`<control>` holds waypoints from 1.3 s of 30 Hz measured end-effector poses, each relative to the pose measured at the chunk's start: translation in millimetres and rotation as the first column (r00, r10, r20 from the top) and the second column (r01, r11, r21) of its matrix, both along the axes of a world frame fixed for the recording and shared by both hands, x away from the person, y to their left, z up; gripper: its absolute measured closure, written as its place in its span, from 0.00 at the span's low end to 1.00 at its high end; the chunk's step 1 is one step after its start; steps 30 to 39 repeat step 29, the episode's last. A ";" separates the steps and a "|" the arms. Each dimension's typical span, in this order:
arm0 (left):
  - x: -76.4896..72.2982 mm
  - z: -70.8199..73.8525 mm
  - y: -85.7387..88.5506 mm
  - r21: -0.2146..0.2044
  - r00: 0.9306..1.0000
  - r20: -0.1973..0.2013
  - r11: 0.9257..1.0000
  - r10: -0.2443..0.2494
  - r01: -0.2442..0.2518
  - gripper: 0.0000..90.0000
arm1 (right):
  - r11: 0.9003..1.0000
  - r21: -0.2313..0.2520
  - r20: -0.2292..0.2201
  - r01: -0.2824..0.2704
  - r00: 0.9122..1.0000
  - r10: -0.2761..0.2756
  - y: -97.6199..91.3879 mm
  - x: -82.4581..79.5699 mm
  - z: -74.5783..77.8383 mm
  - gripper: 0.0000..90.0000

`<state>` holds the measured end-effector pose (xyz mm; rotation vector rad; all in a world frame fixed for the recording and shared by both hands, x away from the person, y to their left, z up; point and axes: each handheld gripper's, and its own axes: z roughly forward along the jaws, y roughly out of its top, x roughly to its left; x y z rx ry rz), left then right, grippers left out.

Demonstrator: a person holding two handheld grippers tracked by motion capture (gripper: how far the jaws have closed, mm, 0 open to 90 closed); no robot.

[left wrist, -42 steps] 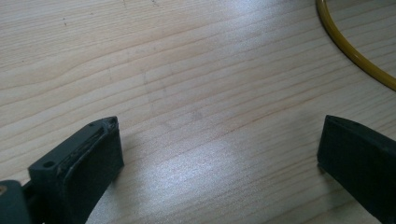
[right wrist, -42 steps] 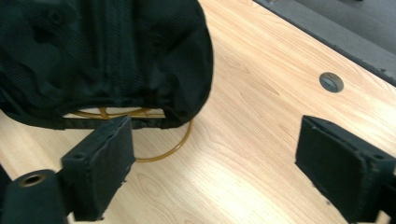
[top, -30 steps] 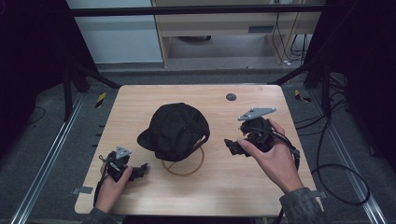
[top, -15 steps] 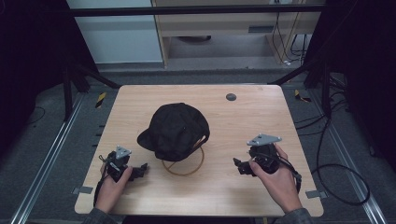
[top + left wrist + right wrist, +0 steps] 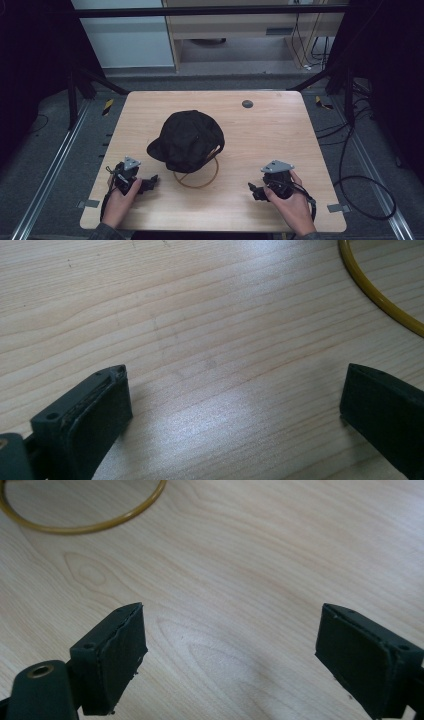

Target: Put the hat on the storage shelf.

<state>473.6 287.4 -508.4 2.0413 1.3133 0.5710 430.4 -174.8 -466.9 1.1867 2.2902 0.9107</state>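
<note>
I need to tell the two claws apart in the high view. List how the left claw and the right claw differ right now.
The left claw lies beside the yellow ring, close under the black cap; the right claw lies farther from the ring, on bare table. The left claw points toward the table's right side, the right claw toward its left. Shared: both are black, hand-held, low at the near edge, jaws spread wide with nothing between them.

A black cap (image 5: 187,140) sits near the middle of the worktop, propped on a thin yellow wire ring (image 5: 196,177) — its brim points toward nine o'clock. The ring lies flat, showing at the cap's six o'clock edge.
</note>
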 end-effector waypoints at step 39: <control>1.0 0.2 0.3 0.002 1.000 -0.002 1.000 -0.010 0.010 0.00 | 0.993 0.065 -0.006 0.098 0.995 -0.098 -3.7 17.1 -45.7 0.04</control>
